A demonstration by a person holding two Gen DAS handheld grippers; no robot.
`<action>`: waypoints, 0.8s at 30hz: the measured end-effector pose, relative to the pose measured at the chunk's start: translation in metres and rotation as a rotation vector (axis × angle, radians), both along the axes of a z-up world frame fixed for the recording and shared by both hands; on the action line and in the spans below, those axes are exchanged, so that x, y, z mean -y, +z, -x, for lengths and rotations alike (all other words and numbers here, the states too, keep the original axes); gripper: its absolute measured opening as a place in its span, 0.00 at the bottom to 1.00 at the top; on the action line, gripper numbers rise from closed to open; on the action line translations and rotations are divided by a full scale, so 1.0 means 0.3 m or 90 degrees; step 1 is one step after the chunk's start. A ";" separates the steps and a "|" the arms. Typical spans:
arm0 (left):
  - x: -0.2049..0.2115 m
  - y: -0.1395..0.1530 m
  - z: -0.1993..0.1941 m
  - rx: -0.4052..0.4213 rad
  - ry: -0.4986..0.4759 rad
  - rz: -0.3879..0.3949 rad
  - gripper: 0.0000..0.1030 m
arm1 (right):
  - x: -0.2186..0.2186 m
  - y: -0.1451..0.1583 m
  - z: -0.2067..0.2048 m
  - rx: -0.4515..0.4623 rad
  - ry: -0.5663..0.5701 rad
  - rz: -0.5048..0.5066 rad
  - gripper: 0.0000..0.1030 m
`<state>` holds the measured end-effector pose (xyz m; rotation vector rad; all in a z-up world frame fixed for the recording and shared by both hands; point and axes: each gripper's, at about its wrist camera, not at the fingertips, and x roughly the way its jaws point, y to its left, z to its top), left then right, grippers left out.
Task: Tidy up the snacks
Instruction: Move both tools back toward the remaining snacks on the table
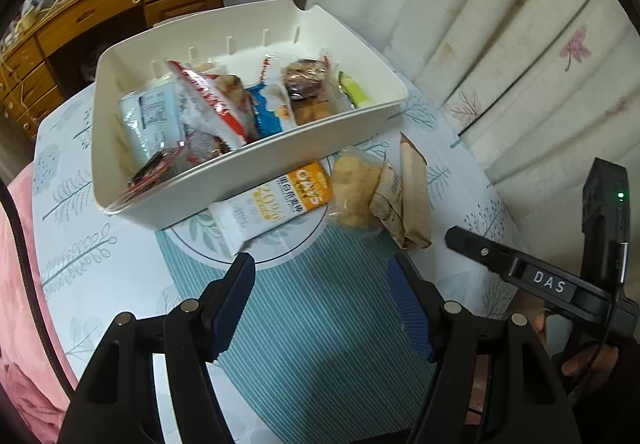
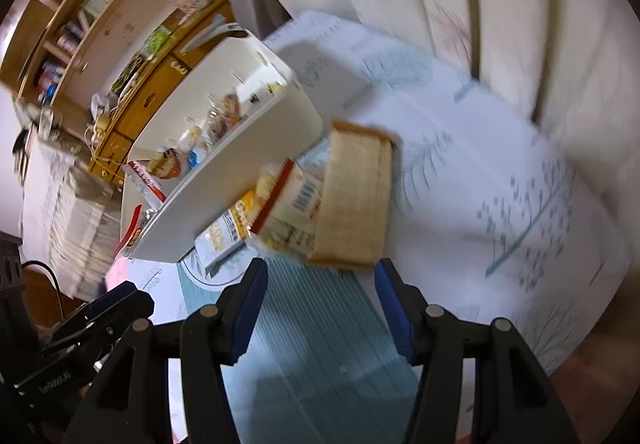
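A cream plastic bin stands on the table, filled with several snack packets. In front of it lie a white and orange oat bar packet, a clear bag of pale biscuits and a brown paper-wrapped snack. My left gripper hovers open above the tablecloth, short of the oat packet, nothing between its blue pads. My right gripper is also open and empty, just short of the brown snack; the bin lies to its left. The right gripper's body shows at the right of the left wrist view.
The round table carries a white tablecloth with leaf prints and a teal striped centre. Pale floral curtains hang behind. A wooden desk with drawers and shelves stands at the left. Pink fabric borders the table.
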<state>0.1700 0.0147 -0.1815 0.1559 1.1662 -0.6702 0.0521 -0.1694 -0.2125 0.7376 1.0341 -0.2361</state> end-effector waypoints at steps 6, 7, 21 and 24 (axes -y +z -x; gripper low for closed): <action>0.054 -0.029 -0.007 -0.022 -0.026 -0.021 0.70 | 0.010 -0.075 0.021 -0.019 -0.034 -0.073 0.55; 0.062 -0.034 -0.009 -0.025 -0.028 -0.023 0.70 | 0.012 -0.085 0.021 -0.020 -0.037 -0.080 0.55; 0.234 -0.092 -0.083 -0.069 -0.048 -0.050 0.71 | 0.048 -0.158 -0.040 -0.029 -0.046 -0.089 0.59; 0.253 -0.107 -0.103 -0.090 -0.032 -0.051 0.71 | 0.055 -0.157 -0.065 -0.026 -0.036 -0.083 0.63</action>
